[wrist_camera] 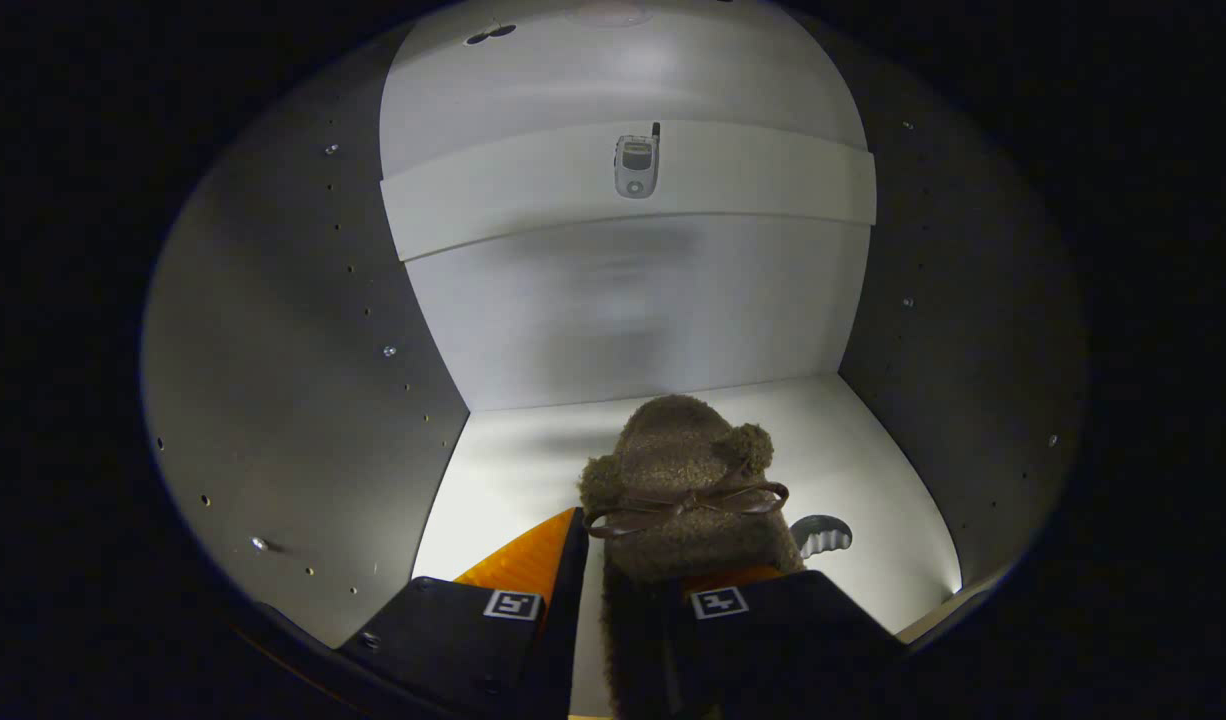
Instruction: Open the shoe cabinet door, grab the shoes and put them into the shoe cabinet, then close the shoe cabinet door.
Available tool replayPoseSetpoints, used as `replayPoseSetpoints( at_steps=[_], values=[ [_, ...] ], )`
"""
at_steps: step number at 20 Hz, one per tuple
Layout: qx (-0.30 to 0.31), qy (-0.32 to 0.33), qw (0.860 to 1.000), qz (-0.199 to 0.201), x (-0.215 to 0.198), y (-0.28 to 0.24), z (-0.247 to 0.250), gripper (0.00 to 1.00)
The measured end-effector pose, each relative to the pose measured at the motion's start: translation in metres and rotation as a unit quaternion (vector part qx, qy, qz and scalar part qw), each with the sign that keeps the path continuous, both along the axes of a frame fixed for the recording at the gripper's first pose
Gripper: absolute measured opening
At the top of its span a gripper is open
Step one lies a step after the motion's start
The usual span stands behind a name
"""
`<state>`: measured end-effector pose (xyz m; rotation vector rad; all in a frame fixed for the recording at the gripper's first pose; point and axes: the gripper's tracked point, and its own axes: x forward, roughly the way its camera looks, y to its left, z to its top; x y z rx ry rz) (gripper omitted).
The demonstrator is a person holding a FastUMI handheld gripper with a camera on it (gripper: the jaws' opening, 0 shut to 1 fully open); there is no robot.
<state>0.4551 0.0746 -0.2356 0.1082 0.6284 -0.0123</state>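
I am looking into the shoe cabinet, whose white floor (513, 470) is lit. A fuzzy brown slipper (678, 450) with a brown bow sits on that floor, toe towards the back wall. My gripper (663, 560) is at the slipper's heel end. The slipper's side wall stands between the fingers. The right finger (773, 620) lies against it. A thin bright strip of floor shows between the left finger (533, 570) and the fuzzy wall, so the jaws stand slightly open.
A white shelf (753, 190) crosses the cabinet above, with a small flip phone (636, 165) lying on it. Grey side walls (303, 400) with rows of peg holes close in left and right. A small grey ridged piece (821, 535) lies on the floor right of the slipper.
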Motion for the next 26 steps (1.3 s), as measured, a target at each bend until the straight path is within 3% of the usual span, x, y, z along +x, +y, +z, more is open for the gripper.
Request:
replayPoseSetpoints(
  at_steps=[5, 7, 16, 22, 26],
  values=[
    [-0.005, -0.006, 1.000, 0.026, -0.021, 0.011, 0.013, 0.88],
    [-0.010, -0.011, 0.999, 0.029, -0.031, 0.012, 0.018, 0.98],
    [-0.006, -0.111, 0.993, 0.036, -0.099, -0.003, 0.102, 0.98],
    [0.002, -0.201, 0.978, 0.051, -0.192, -0.014, 0.177, 0.97],
    [0.005, -0.226, 0.972, 0.065, -0.260, -0.021, 0.196, 0.97]
  ],
)
